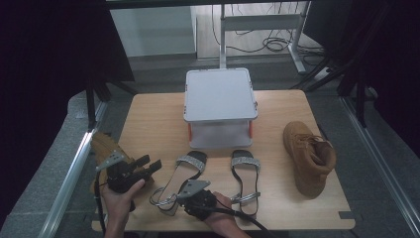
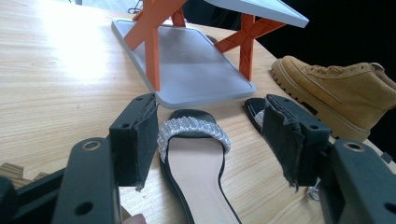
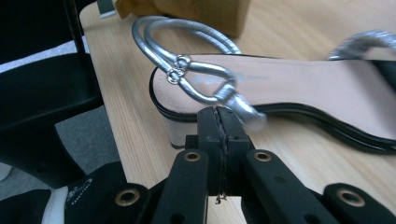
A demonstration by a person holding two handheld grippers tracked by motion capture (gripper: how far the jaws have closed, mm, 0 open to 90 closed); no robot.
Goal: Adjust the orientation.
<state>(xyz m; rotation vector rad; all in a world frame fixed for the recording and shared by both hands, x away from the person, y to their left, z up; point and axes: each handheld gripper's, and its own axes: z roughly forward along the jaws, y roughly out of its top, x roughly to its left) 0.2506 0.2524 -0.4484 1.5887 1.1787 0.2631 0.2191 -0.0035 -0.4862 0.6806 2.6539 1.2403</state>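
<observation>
Hands grip both tools at the near table edge in the high view: the left gripper [image 1: 154,165] beside the left black flat sandal with a silver strap [image 1: 183,174], the right gripper [image 1: 190,194] at its heel. Left gripper view: jaws wide, empty, before that sandal [image 2: 196,158]. Right gripper view: jaws pressed together against the heel [image 3: 187,119], nothing visibly held.

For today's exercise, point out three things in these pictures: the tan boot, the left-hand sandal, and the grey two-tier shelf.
tan boot [image 1: 309,157], high view, on its upper side
left-hand sandal [image 2: 194,163], left gripper view, on its insole
grey two-tier shelf [image 1: 219,94], high view, on its top panel
</observation>
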